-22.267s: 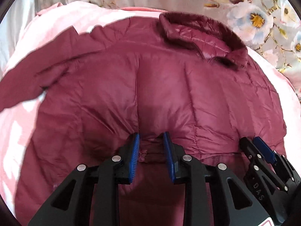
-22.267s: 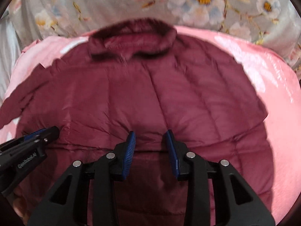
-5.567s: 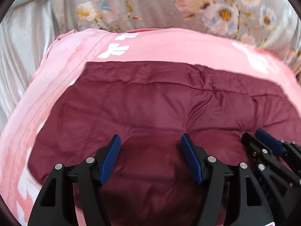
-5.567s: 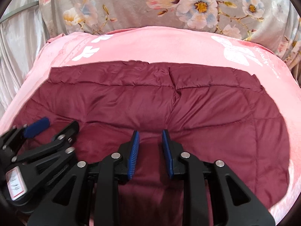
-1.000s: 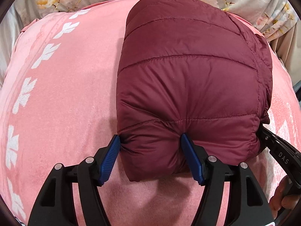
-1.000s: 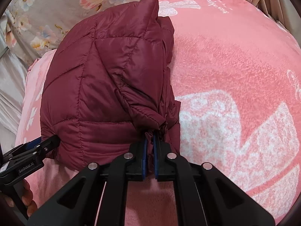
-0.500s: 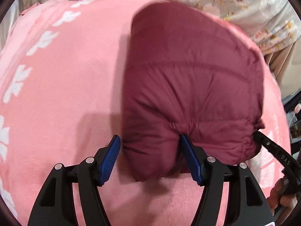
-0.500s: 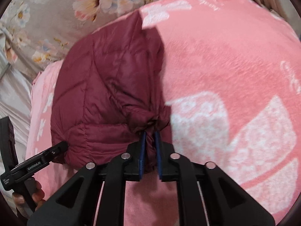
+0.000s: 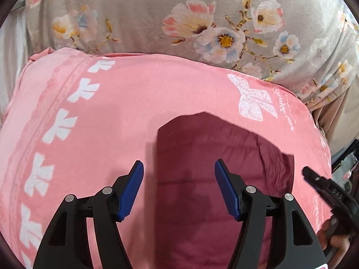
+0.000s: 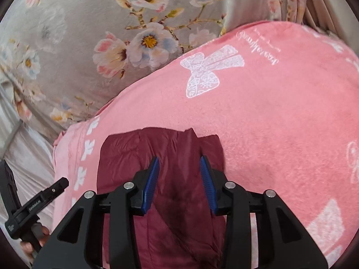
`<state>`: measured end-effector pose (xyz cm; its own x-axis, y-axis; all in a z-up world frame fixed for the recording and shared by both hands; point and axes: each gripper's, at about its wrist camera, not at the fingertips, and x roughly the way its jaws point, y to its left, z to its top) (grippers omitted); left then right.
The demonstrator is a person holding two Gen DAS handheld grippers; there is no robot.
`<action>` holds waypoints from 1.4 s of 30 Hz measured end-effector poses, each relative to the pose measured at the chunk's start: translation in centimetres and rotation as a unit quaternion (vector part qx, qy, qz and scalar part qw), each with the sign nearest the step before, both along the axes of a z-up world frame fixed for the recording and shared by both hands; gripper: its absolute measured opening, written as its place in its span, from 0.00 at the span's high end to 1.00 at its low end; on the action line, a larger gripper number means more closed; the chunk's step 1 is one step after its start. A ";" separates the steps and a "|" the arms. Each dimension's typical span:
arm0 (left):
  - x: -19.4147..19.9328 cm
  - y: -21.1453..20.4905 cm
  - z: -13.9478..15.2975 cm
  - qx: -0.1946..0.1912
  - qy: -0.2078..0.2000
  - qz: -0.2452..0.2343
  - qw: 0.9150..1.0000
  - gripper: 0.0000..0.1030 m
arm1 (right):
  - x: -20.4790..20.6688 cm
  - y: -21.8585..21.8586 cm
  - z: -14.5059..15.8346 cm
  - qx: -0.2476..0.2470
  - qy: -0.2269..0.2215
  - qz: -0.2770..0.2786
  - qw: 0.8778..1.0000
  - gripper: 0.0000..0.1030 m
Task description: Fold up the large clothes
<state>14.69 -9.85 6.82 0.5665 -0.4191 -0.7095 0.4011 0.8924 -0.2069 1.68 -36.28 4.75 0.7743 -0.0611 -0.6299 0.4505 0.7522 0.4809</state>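
The maroon quilted jacket (image 9: 219,157) lies folded into a compact bundle on the pink blanket (image 9: 112,116). It also shows in the right wrist view (image 10: 125,152). My left gripper (image 9: 178,188) is open and empty above the bundle's near left part. My right gripper (image 10: 179,179) is open and empty above the bundle's near right part. The other gripper shows at the edge of each view, the right one (image 9: 325,188) and the left one (image 10: 40,199). The bundle's near end is hidden behind my fingers.
The pink blanket (image 10: 280,112) with white bow prints covers the bed. A grey floral fabric (image 9: 179,18) rises behind it. Pale curtains hang at the left (image 10: 20,148) and back right (image 10: 314,2).
Both grippers have let go of the jacket and pulled back and up. The right jaws, shut on a corner half a second ago, now stand open. The bundle rests on the blanket.
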 end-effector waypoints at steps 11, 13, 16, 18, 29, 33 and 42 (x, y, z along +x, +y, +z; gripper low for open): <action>3.8 -6.7 -3.9 0.049 0.018 -0.006 0.999 0.39 | 2.7 -1.8 -3.2 0.038 0.006 -0.045 0.998 0.96; 4.3 -7.6 -5.1 0.067 0.020 -0.003 0.998 0.40 | 3.3 -1.4 -3.3 -0.002 0.023 -0.050 0.998 0.97; 5.0 -8.5 -6.9 0.083 0.025 0.001 0.996 0.40 | 4.4 -1.0 -4.6 -0.034 0.050 -0.049 0.997 0.97; 5.1 -8.9 -7.5 0.090 0.020 0.003 0.996 0.40 | 4.8 -1.0 -5.6 -0.041 0.060 -0.045 0.996 0.97; 5.2 -10.5 -9.6 0.113 -0.004 0.010 0.994 0.36 | 6.0 -1.0 -8.9 -0.043 0.079 -0.028 0.996 0.96; 5.1 -10.9 -10.2 0.116 -0.013 0.015 0.993 0.34 | 6.1 -1.0 -9.5 -0.044 0.077 -0.025 0.996 0.96; 4.9 -11.5 -11.2 0.119 -0.038 0.025 0.992 0.31 | 6.3 -0.6 -10.3 -0.067 0.074 -0.024 0.995 0.96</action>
<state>19.58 -21.30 -4.38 0.6380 -0.2159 -0.7392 0.3618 0.9314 0.0403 7.99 -36.83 -5.56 0.6675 -0.1863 -0.7210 0.5458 0.7810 0.3035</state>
